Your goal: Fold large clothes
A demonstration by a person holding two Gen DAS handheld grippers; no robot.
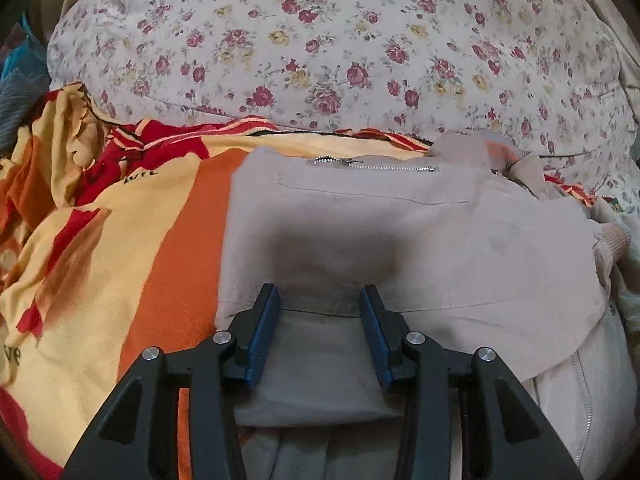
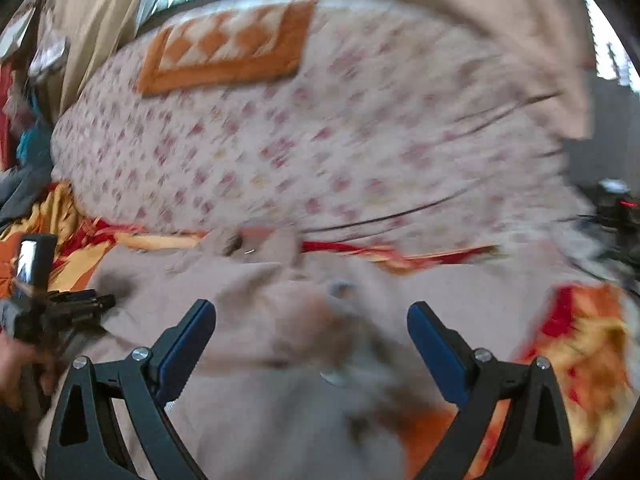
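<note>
Two grippers over beige jacket (image 1: pixel 360 232), folded flat on orange-yellow blanket (image 1: pixel 120 240). Left gripper (image 1: pixel 320 316) partly open, pads apart, fabric under, nothing pinched. Right gripper (image 2: pixel 312 332) wide open, empty, view blurred.

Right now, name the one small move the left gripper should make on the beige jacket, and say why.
Probably lower the left gripper and close on the folded edge. The beige jacket lies folded beneath its open jaws, which hold nothing, and the right gripper is open too, above the cloth.
</note>
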